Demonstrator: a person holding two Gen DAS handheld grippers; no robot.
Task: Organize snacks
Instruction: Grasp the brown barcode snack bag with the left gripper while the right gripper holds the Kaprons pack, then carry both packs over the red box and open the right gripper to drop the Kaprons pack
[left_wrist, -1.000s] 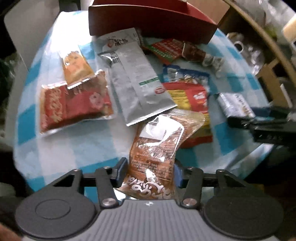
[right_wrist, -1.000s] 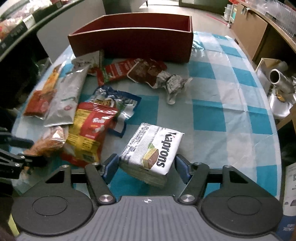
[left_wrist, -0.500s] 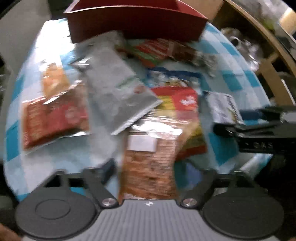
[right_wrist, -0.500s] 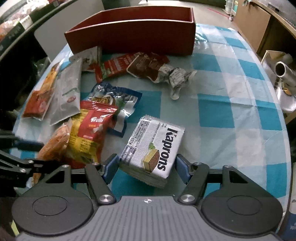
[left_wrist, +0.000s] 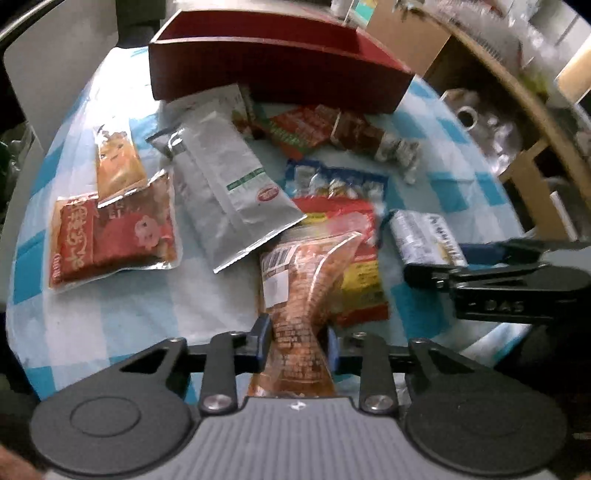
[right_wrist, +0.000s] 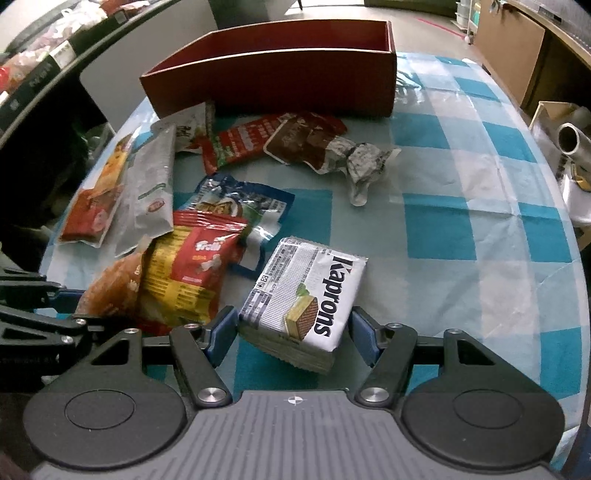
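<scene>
My left gripper (left_wrist: 295, 341) is shut on an orange clear-wrapped snack bag (left_wrist: 306, 280), pinching its near end; the bag also shows in the right wrist view (right_wrist: 110, 288). My right gripper (right_wrist: 291, 332) is open around a white Kaprons wafer pack (right_wrist: 306, 295), a pad on each side, apart from it. The pack lies on the checked tablecloth (right_wrist: 461, 221). The dark red box (right_wrist: 277, 77) stands at the table's far side, also in the left wrist view (left_wrist: 273, 70).
Loose snacks cover the cloth: a red-yellow bag (right_wrist: 192, 273), a silver pouch (left_wrist: 229, 188), a red packet (left_wrist: 110, 240), a blue-white bag (right_wrist: 243, 206), a brown wrapper (right_wrist: 317, 144). Shelves stand left, cabinets right.
My left gripper opened wide, then closed tighter on the orange bag, squeezing it narrow. The right gripper stayed open around the wafer pack and shifted slightly.
</scene>
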